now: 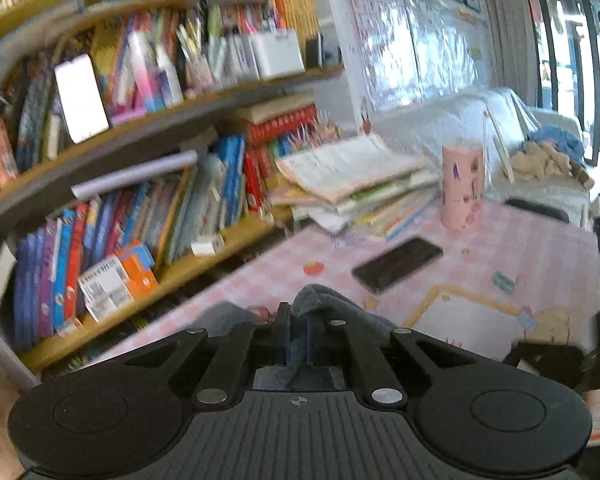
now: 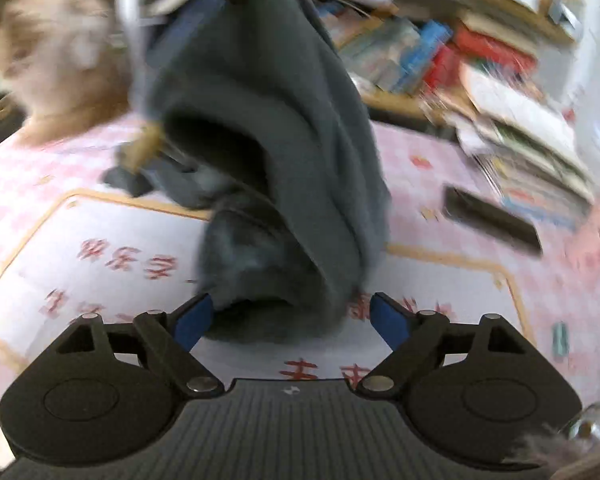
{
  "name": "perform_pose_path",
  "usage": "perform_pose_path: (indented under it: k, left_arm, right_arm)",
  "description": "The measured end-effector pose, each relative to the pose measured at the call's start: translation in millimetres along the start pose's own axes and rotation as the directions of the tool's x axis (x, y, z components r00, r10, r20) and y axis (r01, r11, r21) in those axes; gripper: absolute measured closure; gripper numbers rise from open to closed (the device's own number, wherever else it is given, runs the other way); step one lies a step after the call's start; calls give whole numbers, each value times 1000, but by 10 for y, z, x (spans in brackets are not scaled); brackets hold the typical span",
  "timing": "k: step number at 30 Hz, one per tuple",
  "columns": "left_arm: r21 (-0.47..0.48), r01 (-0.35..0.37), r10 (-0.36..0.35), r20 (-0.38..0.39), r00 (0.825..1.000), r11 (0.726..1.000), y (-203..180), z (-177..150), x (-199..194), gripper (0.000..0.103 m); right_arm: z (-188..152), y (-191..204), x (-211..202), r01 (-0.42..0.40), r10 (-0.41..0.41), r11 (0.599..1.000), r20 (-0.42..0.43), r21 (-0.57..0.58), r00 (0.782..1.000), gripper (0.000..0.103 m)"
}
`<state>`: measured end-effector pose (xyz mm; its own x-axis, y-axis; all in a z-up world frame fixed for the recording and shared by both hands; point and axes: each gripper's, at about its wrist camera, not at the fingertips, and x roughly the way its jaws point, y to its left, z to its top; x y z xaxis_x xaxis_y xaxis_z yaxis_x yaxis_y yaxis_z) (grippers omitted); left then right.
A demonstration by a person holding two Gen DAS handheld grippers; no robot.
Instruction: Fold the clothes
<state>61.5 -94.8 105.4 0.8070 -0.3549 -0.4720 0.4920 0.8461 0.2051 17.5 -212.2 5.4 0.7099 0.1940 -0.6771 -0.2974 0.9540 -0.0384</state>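
Crowded bookshelves (image 1: 148, 168), bright windows (image 1: 572, 60)

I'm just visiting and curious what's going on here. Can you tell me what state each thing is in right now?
Left gripper: shut on the grey garment.
Right gripper: open, the cloth's lower end between its fingers, not pinched.
Grey garment: lifted, hanging bunched above the table.
Black phone: lying flat, screen dark.
Pink cup: standing upright.
Stack of books: piled unevenly, leaning.
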Motion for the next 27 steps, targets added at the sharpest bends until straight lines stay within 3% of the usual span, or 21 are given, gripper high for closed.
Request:
perform_pose_path:
  k: [4,6,7,8,9,13,16,18,21,23,25,27]
  left_arm:
    - [-59,-11,15,75,997,998,72,163,-238,97]
    - [-85,-17,25,96,995,996,128,218,-339,97]
    - [-102,-23,34,102,994,994,173,232,-397,97]
    - [-119,-31,43,104,994,992,214,231,-442,98]
    - [-133,-37,50,102,994,990,256,221,-474,98]
    - [-185,-48,65,86,994,981,353,119,-587,98]
    - [-218,12,11,103,995,976,321,106,-651,98]
    - [-229,62,-30,143,989,971,263,177,-672,98]
    - [-252,141,-77,249,965,957,245,402,-751,98]
    - [-269,192,-91,349,933,944,280,568,-883,98]
    - [-293,242,-91,449,889,925,348,676,-1045,98]
    - [-351,292,-74,519,852,890,500,668,-1172,98]
  right_arm:
    - [42,-106,139,-27,29,993,-12,118,1000,18]
    - [69,-130,161,-55,55,986,8,155,998,29]
    - [99,-159,148,-86,83,980,25,180,996,53]
    - [127,-192,135,-115,109,972,41,204,993,85]
    - [142,-253,119,-137,128,962,53,234,990,97]
    - [253,-723,-105,-64,13,936,149,347,989,98]
    - [490,-1242,-377,-2,-117,901,246,434,962,98]
    - [813,-1508,-594,38,-202,901,340,432,919,98]
    - [1509,-1737,-949,68,-266,923,502,378,823,98]
    - [2024,-1722,-1191,59,-251,947,614,316,748,98]
    - [2492,-1647,-1409,54,-221,966,707,251,672,98]
    - [2892,-1513,-1574,20,-158,983,785,182,598,98]
